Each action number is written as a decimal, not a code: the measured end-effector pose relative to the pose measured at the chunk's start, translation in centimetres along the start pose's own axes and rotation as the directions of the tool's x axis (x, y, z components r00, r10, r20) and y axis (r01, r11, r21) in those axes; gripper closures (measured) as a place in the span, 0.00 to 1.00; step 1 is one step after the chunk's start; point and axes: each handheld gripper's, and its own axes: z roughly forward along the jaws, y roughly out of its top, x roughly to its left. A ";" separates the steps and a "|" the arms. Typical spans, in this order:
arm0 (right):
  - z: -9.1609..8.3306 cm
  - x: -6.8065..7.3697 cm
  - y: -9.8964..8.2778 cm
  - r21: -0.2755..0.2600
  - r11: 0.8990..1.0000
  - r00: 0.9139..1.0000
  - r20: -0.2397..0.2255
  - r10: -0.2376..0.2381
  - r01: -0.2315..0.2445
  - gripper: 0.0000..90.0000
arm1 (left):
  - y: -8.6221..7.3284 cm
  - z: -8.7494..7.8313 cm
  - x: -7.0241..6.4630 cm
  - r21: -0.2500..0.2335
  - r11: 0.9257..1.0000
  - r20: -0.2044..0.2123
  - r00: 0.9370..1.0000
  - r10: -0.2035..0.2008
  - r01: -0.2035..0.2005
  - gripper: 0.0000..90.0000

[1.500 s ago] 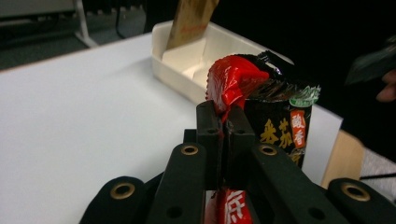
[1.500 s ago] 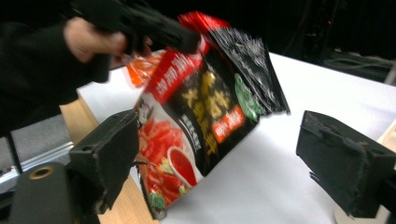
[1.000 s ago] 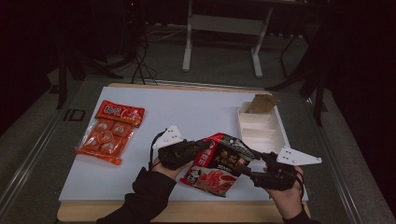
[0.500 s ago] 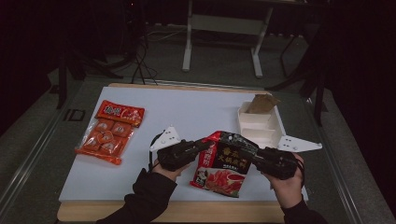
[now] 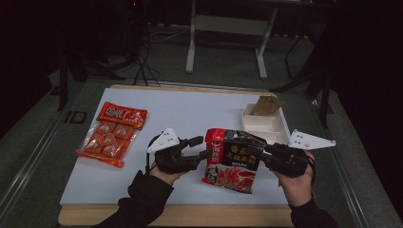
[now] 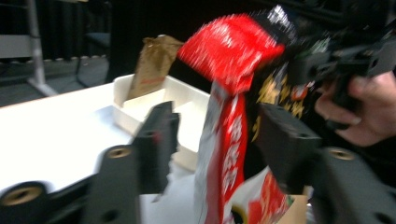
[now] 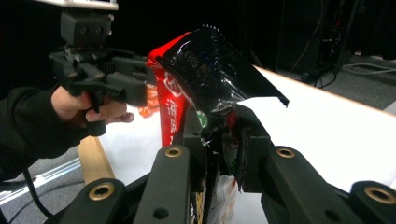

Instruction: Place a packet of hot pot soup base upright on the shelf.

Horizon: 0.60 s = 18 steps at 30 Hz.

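One pouch (image 5: 231, 159), soft, crinkly and probably light, hangs above the desk (image 5: 190, 118) between both hands. The right claw (image 7: 219, 135) clamps its edge; the left claw (image 6: 212, 135) has just opened and straddles it. Grip the flat sealed edges; the glossy film may slip.

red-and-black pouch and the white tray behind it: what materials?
Pouch: looks like thin glossy plastic film; it crinkles, folds over at the top and throws glare. Tray: probably rigid matte white plastic or foam, with plain dull walls and dividers; which one I can't tell.
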 end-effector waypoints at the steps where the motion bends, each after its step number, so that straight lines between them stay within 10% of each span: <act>1: -0.1 -0.1 0.2 -0.008 1.000 1.000 0.002 -0.002 0.002 0.86 | 0.0 -0.1 0.0 0.005 1.000 -0.003 1.000 -0.007 0.007 0.38; 11: -1.2 -1.4 1.8 -0.044 0.999 1.000 0.016 0.007 -0.007 0.86 | -2.5 -2.4 0.7 0.117 0.993 -0.090 0.996 -0.016 0.027 0.02; 18: -1.4 -2.2 2.5 -0.055 0.998 0.999 0.039 0.012 -0.010 0.86 | -4.7 -3.9 1.2 0.141 0.989 -0.138 0.990 -0.024 0.044 0.02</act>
